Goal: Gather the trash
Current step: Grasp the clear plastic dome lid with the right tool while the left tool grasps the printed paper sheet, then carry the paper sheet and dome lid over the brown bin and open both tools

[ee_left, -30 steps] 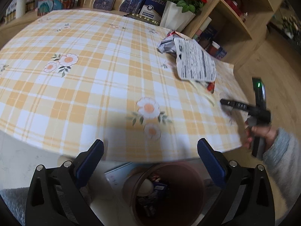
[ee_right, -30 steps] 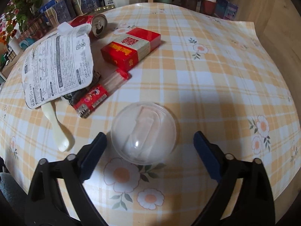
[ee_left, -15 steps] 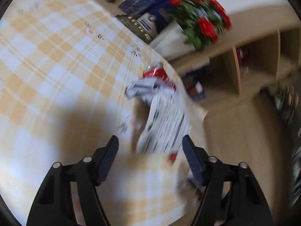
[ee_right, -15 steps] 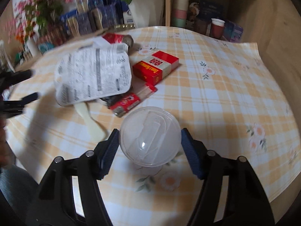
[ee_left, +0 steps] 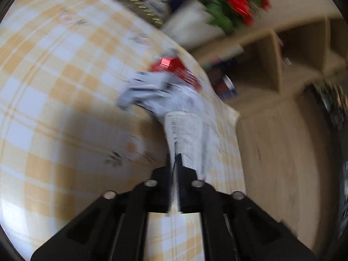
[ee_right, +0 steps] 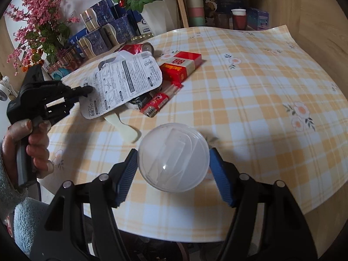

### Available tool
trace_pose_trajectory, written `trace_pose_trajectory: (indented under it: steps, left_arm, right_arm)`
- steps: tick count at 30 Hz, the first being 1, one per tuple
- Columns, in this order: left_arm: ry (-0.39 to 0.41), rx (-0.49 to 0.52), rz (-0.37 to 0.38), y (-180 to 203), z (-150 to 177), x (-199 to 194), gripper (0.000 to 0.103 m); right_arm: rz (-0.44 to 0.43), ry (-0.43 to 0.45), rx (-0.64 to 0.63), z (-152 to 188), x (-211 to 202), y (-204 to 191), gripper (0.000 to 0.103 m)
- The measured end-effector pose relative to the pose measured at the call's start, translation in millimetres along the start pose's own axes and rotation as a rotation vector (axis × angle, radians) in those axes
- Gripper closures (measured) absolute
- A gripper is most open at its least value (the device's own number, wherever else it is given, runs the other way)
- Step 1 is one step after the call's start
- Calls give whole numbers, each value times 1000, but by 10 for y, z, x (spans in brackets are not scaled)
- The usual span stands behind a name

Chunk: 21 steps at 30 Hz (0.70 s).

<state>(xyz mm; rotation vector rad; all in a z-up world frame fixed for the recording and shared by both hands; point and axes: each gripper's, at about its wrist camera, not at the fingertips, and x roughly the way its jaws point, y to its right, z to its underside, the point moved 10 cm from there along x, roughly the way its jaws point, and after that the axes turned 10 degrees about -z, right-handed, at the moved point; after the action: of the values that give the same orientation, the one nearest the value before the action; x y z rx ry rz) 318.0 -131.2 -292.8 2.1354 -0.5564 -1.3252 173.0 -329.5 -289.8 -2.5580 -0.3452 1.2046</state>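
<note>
A white printed package point(ee_right: 124, 82) lies on the checked tablecloth point(ee_right: 261, 108), over a dark wrapper. My left gripper point(ee_right: 88, 89) is shut on its near edge; in the blurred left wrist view the package point(ee_left: 191, 134) runs straight out from the closed left gripper point(ee_left: 176, 161). A clear plastic dome lid point(ee_right: 174, 163) sits between the blue pads of my right gripper point(ee_right: 173, 152), which is shut on it near the table's front edge. A red can point(ee_right: 134, 48), a red cigarette box point(ee_right: 180, 65), a red lighter point(ee_right: 155, 104) and a cream plastic spoon point(ee_right: 124, 128) lie around the package.
Blue boxes point(ee_right: 102, 28), pink flowers point(ee_right: 43, 21) and a white pot of red roses point(ee_right: 156, 13) line the table's back. Wooden shelves point(ee_left: 282, 65) with stacked cups point(ee_right: 195, 6) stand behind. A person's hand point(ee_right: 32, 141) holds the left gripper's handle.
My left gripper swung from the table's edge to the white package and shut on its edge. My right gripper closed onto the clear lid and drew back with it.
</note>
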Motion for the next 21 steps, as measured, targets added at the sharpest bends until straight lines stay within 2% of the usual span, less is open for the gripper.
trace_pose_trajectory:
  steps: [5,8,13,21]
  left_arm:
    - [16,125,11,307,76,-254,102]
    - [21,141,91,500,165,-491,102]
    - [32,167,163,674,320,-876,102]
    - [-4,271,153,587,748,-1489,102]
  right_arm:
    - [-10,36,42,21,-158,16,36]
    - [-9,56,54,35,-248,18,36]
    - [-6,80,79,74,-403,25,36]
    - [-16,111,78,114,-736,-86,36]
